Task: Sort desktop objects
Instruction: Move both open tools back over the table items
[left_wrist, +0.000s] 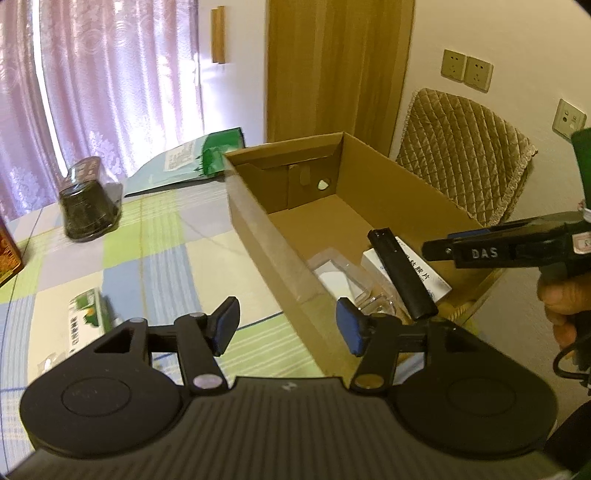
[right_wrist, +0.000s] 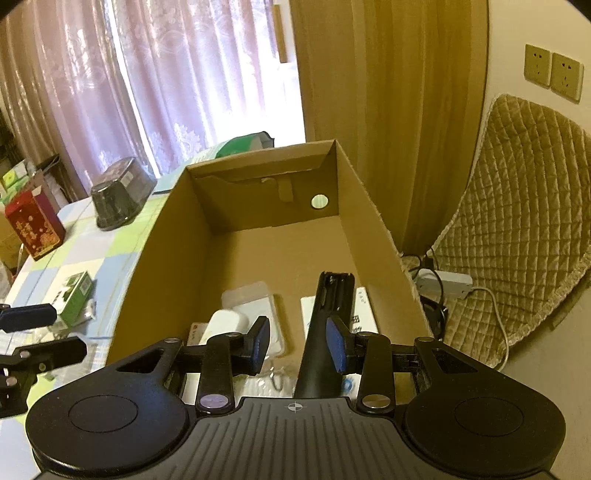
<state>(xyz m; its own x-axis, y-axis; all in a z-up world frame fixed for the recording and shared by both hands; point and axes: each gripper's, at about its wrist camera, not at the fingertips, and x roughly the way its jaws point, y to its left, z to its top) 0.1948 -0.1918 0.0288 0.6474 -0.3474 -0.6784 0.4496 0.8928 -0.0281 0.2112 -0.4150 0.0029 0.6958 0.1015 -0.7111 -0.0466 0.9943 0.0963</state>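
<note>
Right wrist view is showing my right gripper hanging over the box, fingers spread apart and grasping nothing, with the remote lying inside between the pads, resting aslant across a white carton; whether a pad is touching it I cannot tell. A clear case is lying beside it on the box floor. My left gripper is hovering released over the table at the box's near wall. I am judging the remote as light, stiff and smooth-skinned, so it may be slipping if pinched at the tapered end; I am favouring a hold across its narrow sides near mid-length. Outside the box, the green packet and the dark tub are waiting on the cloth; the packet looks light and crushable, so I am planning a gentle squeeze across its long sides.
</note>
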